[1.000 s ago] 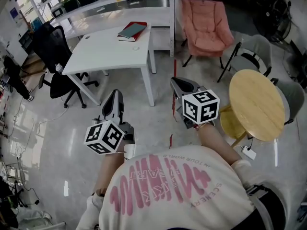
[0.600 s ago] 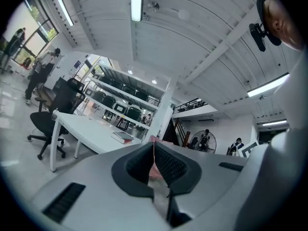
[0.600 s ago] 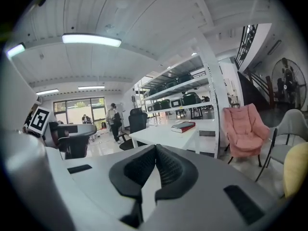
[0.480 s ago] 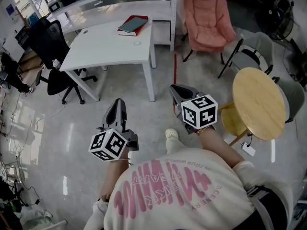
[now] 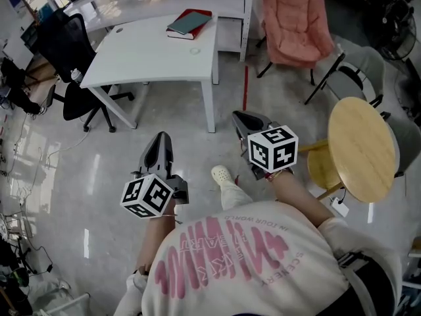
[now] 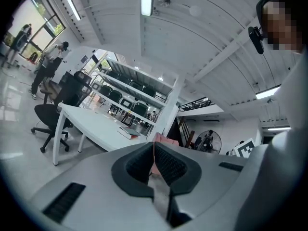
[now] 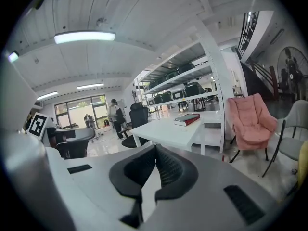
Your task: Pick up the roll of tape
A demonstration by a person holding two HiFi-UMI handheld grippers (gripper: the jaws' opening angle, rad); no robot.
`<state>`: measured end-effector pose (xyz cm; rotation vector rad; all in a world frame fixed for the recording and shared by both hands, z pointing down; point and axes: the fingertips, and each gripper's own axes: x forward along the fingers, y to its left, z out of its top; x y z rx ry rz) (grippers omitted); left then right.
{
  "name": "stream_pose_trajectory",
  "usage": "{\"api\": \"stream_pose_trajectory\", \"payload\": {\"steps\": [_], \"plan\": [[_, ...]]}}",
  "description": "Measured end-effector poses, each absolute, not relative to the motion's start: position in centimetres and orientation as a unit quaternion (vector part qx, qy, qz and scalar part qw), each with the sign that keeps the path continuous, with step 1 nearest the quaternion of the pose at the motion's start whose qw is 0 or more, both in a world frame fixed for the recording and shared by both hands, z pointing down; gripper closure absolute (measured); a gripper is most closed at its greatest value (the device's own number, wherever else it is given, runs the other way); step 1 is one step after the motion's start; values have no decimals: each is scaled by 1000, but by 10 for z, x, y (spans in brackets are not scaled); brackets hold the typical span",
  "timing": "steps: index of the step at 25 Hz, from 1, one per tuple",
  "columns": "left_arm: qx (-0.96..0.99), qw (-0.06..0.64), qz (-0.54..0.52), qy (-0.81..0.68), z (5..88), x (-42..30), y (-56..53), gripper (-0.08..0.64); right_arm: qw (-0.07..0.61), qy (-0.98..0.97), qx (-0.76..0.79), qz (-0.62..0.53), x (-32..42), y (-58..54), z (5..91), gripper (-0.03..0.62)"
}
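The roll of tape [image 5: 195,50] is a small pale ring lying flat on the white table [image 5: 145,58], just in front of a red and teal book [image 5: 189,24]. Both grippers hang over the floor, short of the table's near edge, and point toward it. My left gripper [image 5: 162,137] is shut and empty; in the left gripper view its jaws [image 6: 154,146] meet with nothing between them. My right gripper [image 5: 237,116] is also shut and empty, its pads closed together [image 7: 154,151]. The book [image 7: 187,119] shows on the table [image 7: 173,134] ahead of it.
A black office chair [image 5: 62,45] stands left of the table. A pink folding chair [image 5: 293,18], a grey chair [image 5: 368,68] and a round wooden table [image 5: 362,147] are to the right. Shelving runs behind the table. The person's shoe [image 5: 222,174] steps between the grippers.
The person has walked toward the white table, which sits closer in the head view. Both grippers have sunk a little, still shut. A shoe has come into view between them.
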<state>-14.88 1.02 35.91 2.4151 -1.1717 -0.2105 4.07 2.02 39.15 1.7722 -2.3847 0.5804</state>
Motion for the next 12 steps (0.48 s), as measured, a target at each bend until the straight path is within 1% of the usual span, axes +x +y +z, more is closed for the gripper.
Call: {"api": "stream_pose_trajectory", "payload": {"steps": [6,12], "plan": [[875,219,-66,-426,363,-138,-58,535,60,-792,575,195,48,-56,393,577],[870,214,-74,-438,347,-128,-157,535,33,-802,560,207,60,-166,375,577]]}}
